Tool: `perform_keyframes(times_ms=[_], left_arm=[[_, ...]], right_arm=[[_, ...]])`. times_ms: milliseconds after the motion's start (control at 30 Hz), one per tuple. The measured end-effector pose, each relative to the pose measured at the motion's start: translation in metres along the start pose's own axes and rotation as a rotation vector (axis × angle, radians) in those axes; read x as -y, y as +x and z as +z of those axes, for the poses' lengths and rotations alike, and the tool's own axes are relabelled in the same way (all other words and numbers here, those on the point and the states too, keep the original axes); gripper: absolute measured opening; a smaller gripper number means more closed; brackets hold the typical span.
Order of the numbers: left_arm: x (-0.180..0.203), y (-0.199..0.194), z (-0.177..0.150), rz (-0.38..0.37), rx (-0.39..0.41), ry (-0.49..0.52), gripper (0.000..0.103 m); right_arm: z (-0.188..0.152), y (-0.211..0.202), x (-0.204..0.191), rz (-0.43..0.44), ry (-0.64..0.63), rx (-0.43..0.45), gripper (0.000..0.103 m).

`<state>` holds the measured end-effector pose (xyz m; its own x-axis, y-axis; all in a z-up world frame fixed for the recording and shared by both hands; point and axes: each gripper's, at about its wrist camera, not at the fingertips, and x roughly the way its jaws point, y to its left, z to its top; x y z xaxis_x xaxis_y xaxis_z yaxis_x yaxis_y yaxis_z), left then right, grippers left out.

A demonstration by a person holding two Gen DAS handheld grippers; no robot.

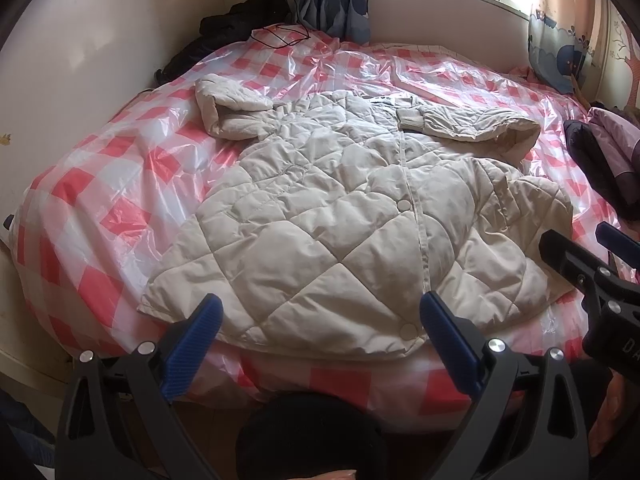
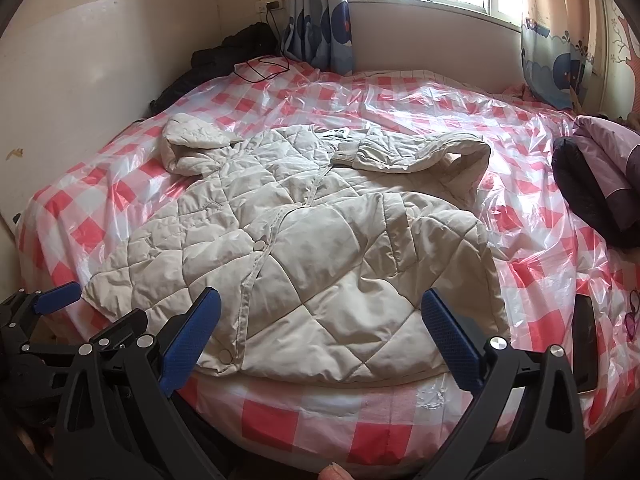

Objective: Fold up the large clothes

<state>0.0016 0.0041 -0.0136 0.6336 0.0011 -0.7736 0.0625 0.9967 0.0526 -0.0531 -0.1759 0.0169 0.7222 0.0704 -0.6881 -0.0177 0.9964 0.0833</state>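
Observation:
A cream quilted coat lies front-up on the bed, hem toward me, both sleeves folded in near the collar; it also shows in the right wrist view. My left gripper is open and empty, its blue pads just above the hem at the bed's near edge. My right gripper is open and empty over the coat's right hem; it shows at the right of the left wrist view. The left gripper shows at the lower left of the right wrist view.
The bed has a pink-and-white checked cover under clear plastic. A purple and dark jacket lies at the right edge. Dark clothes and a black cable lie at the far left corner. A dark phone-like object lies at the right.

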Motion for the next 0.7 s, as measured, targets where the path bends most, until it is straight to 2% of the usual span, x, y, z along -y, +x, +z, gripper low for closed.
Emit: perform_keyframes(times_ms=[633,700], left_arm=[[-0.0013,0.0020,0.0015,-0.003,-0.008,0.002,0.096],[0.0006,0.0068,-0.0010,0.000,-0.010,0.000,0.096]], right_arm=[[0.0052,0.0016,0.0046,0.001,0.002,-0.007,0.097],[-0.0020,0.0048,-0.0023,0.001,0.004,-0.005,0.097]])
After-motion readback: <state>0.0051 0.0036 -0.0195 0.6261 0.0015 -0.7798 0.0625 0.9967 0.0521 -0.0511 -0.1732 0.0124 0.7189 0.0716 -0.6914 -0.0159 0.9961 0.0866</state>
